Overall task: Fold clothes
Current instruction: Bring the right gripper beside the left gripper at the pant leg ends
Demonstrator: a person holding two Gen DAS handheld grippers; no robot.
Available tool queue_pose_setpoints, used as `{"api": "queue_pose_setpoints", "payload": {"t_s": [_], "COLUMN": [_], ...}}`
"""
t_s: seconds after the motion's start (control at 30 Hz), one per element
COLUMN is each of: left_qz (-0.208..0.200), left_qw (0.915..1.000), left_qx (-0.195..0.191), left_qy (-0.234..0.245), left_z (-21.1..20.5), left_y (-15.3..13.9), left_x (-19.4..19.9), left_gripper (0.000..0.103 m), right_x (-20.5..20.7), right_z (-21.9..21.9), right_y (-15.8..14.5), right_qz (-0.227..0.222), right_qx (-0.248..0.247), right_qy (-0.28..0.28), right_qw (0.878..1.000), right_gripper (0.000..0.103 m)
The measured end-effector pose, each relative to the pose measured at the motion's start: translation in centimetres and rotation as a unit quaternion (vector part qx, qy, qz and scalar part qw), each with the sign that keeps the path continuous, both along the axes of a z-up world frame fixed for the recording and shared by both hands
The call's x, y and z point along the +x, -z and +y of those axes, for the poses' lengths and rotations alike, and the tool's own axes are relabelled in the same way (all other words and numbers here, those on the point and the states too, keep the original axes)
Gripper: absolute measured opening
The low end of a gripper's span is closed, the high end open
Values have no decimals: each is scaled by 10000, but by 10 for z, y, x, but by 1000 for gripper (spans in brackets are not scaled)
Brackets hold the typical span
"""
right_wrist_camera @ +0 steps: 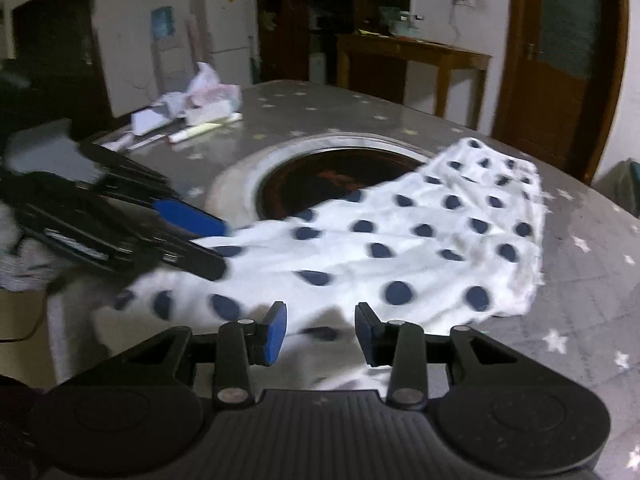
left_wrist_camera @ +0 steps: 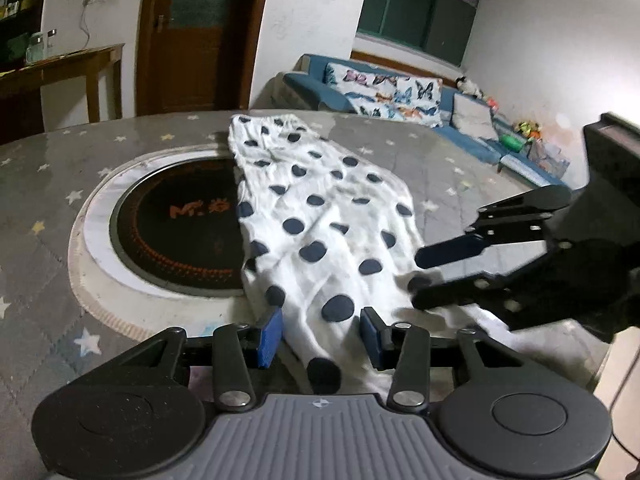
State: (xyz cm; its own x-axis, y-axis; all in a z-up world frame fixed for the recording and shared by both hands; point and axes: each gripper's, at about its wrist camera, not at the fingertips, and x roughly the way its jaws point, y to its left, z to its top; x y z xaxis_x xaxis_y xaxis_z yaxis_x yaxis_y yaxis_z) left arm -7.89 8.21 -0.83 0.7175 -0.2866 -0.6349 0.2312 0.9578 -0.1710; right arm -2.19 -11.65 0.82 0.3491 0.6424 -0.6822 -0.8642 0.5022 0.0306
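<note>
Polka-dot garment [left_wrist_camera: 320, 216], white w/ navy dots, lies lengthwise on star-print table cover [left_wrist_camera: 440, 168], one edge overlapping the round inset cooktop [left_wrist_camera: 180, 220]. Near end drapes off table edge. Left gripper [left_wrist_camera: 321, 334]: jaws partly apart, cloth running between the pads, pads not pressing. Right gripper [right_wrist_camera: 320, 330]: jaws partly apart over the garment's near edge, nothing gripped.

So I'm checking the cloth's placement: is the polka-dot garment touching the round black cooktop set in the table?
Touching. The left wrist view shows the polka-dot garment lying over the right edge of the round black cooktop, hiding that side of it.
</note>
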Motion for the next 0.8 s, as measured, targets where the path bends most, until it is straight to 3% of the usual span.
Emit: {"api": "queue_pose_setpoints", "payload": {"t_s": [0.2, 0.4, 0.5, 0.63, 0.8], "left_qz": [134, -361, -473, -249, 55], "left_qw": [9998, 9989, 9981, 9984, 9993], "left_qx": [167, 297, 397, 408, 159], "left_qy": [-46, -39, 84, 304, 348], "left_z": [-1, -12, -23, -33, -29], "left_y": [9, -15, -18, -6, 6], "left_x": [-1, -9, -10, -3, 6], "left_gripper": [47, 46, 46, 45, 43], "right_x": [-15, -19, -26, -26, -25], "right_z": [7, 1, 8, 10, 9], "right_y": [12, -7, 0, 11, 9], "right_qz": [-135, -58, -44, 6, 82], "right_qx": [-336, 107, -71, -241, -379], "right_qy": [-191, -150, -326, -309, -353], "right_qw": [9992, 9998, 9994, 9992, 9986], "right_gripper": [40, 41, 41, 41, 41]}}
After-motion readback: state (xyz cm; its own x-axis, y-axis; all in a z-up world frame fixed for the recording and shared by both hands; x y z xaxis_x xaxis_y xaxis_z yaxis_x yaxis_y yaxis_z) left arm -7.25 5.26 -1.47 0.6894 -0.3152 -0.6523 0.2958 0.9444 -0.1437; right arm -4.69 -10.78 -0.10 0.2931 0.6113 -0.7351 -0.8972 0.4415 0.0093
